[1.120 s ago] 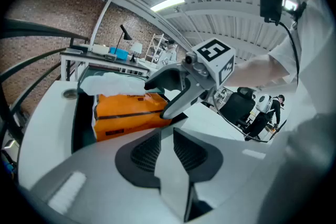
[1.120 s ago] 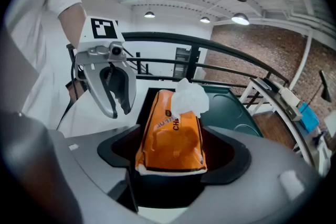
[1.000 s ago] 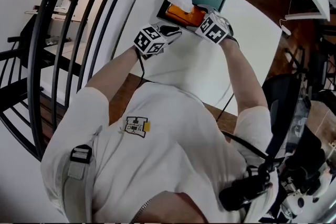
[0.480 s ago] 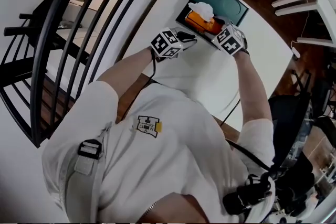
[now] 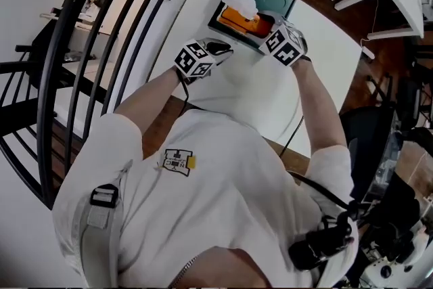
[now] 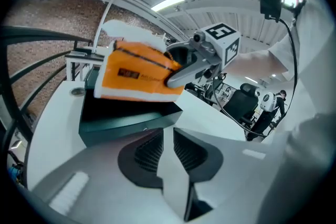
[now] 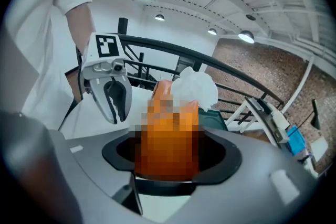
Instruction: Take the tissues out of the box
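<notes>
Table (image 5: 250, 78): R tool (image 7: 170, 157) lifted tissue pack (image 6: 139, 73), prob. clear of box (image 6: 126, 118).

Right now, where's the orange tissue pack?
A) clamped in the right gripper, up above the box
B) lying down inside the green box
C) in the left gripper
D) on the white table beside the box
A: the left gripper view shows the orange tissue pack clamped by the right gripper above the green box, while the left gripper is shut on nothing.
</notes>
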Tool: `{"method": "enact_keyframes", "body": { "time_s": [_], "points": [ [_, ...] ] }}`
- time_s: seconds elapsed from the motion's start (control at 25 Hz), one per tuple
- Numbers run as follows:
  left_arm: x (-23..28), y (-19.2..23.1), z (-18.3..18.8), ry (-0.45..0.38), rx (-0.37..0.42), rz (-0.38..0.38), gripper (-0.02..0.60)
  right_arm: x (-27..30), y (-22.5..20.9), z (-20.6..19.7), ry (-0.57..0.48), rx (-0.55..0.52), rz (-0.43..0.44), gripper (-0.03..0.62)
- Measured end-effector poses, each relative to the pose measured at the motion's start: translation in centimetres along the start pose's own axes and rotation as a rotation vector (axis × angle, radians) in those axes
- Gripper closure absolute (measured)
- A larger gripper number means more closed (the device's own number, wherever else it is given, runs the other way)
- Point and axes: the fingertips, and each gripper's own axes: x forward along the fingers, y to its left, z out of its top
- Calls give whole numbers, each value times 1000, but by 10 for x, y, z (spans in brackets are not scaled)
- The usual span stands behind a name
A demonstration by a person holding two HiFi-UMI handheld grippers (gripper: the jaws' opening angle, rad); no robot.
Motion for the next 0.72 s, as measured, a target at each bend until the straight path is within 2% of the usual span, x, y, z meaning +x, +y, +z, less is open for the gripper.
{"method": "enact_keyframes", "body": {
  "time_s": [0.2,0.32,0.56,0.72],
  "points": [
    [-6,-10,-16,-3,13,-4,525,-58,36,8,-48,-25,-73,315],
    [-12,-16,-36,9,-5,-1,525,-74,76,-1,-41,-16,-79,313],
    [-18,-34,-93,67,-58,11,525,-61,166,-46,23,41,-24,312],
    [-24,-41,-119,98,-50,41,532,-39,198,-67,24,97,10,310]
  ]
}}
